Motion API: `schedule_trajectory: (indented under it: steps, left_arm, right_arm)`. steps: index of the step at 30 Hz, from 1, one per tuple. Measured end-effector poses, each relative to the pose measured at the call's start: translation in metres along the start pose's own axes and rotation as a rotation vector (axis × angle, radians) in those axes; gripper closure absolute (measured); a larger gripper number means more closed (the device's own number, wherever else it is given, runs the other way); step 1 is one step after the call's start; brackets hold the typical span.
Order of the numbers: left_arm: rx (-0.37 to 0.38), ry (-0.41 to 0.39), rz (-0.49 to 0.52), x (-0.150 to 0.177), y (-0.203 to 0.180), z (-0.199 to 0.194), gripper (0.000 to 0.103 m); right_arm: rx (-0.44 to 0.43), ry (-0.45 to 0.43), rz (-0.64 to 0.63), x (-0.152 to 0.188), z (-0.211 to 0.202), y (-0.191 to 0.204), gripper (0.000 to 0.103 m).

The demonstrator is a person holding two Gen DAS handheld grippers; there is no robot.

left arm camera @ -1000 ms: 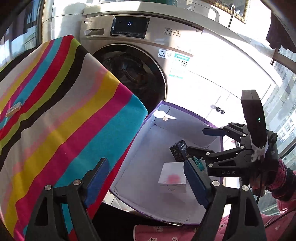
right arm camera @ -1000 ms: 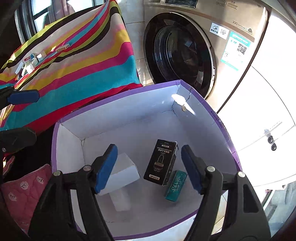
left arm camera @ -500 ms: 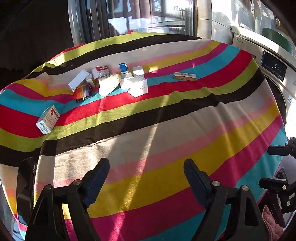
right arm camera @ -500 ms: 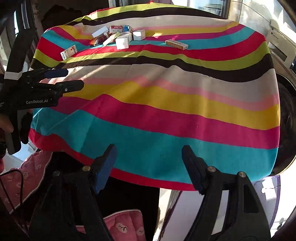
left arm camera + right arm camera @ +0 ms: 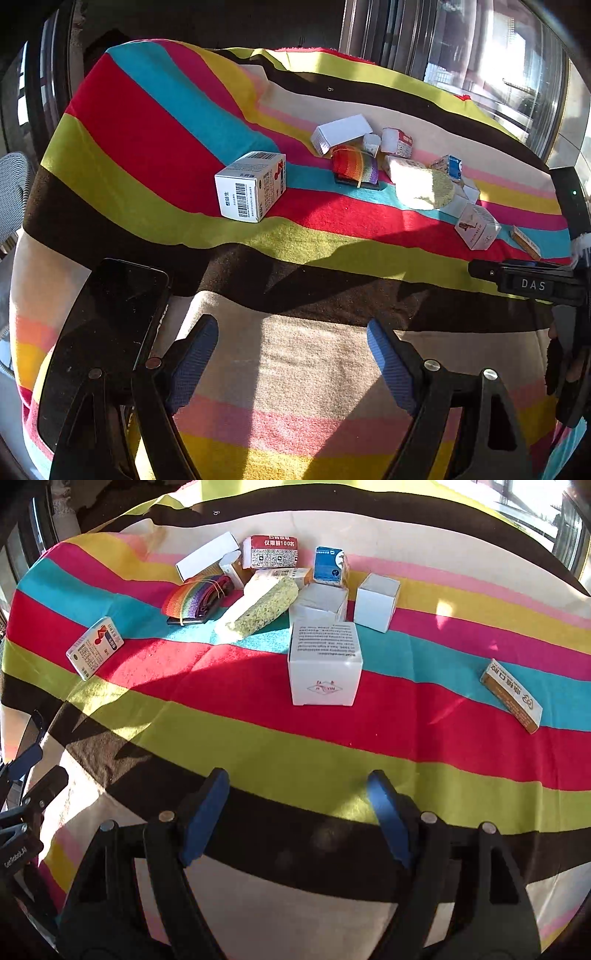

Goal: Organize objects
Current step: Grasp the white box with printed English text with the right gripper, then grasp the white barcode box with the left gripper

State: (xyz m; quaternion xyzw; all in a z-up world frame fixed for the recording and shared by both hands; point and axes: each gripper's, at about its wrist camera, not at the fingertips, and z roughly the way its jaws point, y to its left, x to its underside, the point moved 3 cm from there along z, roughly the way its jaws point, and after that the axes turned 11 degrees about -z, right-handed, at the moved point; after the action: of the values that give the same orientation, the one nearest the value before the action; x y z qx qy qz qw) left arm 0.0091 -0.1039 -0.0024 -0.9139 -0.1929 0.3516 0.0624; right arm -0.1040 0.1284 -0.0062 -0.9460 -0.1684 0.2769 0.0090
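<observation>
Your jaws are standing apart on both grippers, nothing between them; the right gripper (image 5: 297, 812) has just been opening wider, while the left gripper (image 5: 291, 354) is holding the same spread as 1 second ago. You are now pointing both down at the striped cloth (image 5: 295, 753). 1 second ago both cameras were facing the purple bin by the washer, now out of view. The boxes are lying on the cloth ahead of you: the barcode box (image 5: 251, 186) well apart to the left, the rainbow strap (image 5: 354, 166) and sponge (image 5: 424, 184) in the cluster, the large white box (image 5: 323, 664) nearest your right gripper, the orange box (image 5: 511, 694) alone at the right. A phone (image 5: 110, 332) is resting beside your left finger.
</observation>
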Motion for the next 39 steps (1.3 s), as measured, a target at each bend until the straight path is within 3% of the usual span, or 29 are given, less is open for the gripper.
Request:
schedule_trajectory:
  steps: [2,6,7,9,15,18,25,28,29,30,31,34,39]
  left_arm:
    - [0.027,0.022,-0.049,-0.001,0.007,0.004,0.019]
    - [0.041,0.022,-0.055,-0.001,0.006,0.004,0.018]
    - [0.04,0.023,-0.053,0.0,0.005,0.004,0.017]
    - [0.036,0.024,-0.049,0.0,0.004,0.004,0.017]
    - [0.029,0.057,-0.039,-0.006,0.002,0.008,0.017]
    - [0.018,0.049,-0.066,-0.03,0.002,0.014,0.017]
    - [-0.137,0.087,-0.039,-0.095,0.006,0.075,0.016]
    - [-0.135,0.107,-0.014,-0.111,0.006,0.098,0.016]
    - [-0.138,0.107,0.019,-0.113,0.003,0.103,0.02]
    - [-0.132,0.104,0.048,-0.113,0.001,0.106,0.032]
    - [-0.125,0.074,0.063,-0.113,-0.001,0.103,0.061]
    - [-0.046,0.077,0.035,-0.101,-0.006,0.087,0.063]
    - [-0.053,0.051,0.07,-0.068,-0.015,0.065,0.062]
  right_arm:
    - [0.012,0.008,-0.006,-0.017,0.013,-0.004,0.023]
    - [0.018,-0.019,0.019,-0.033,0.025,-0.011,0.026]
    - [0.035,-0.047,0.025,-0.032,0.022,-0.012,0.052]
    - [0.026,-0.085,0.023,-0.026,0.017,-0.008,0.058]
    - [0.017,-0.12,-0.029,-0.018,0.01,0.001,0.058]
    - [0.022,-0.119,-0.034,-0.014,0.01,0.002,0.058]
    - [0.017,-0.116,-0.027,-0.016,0.011,0.003,0.058]
    - [0.016,-0.116,-0.027,-0.017,0.013,0.003,0.057]
    - [0.015,-0.116,-0.026,-0.017,0.013,0.003,0.057]
    - [0.014,-0.116,-0.025,-0.017,0.012,0.003,0.057]
    - [0.012,-0.116,-0.024,-0.017,0.013,0.003,0.057]
    - [0.009,-0.117,-0.022,-0.018,0.014,0.003,0.057]
    - [0.008,-0.116,-0.021,-0.019,0.014,0.003,0.057]
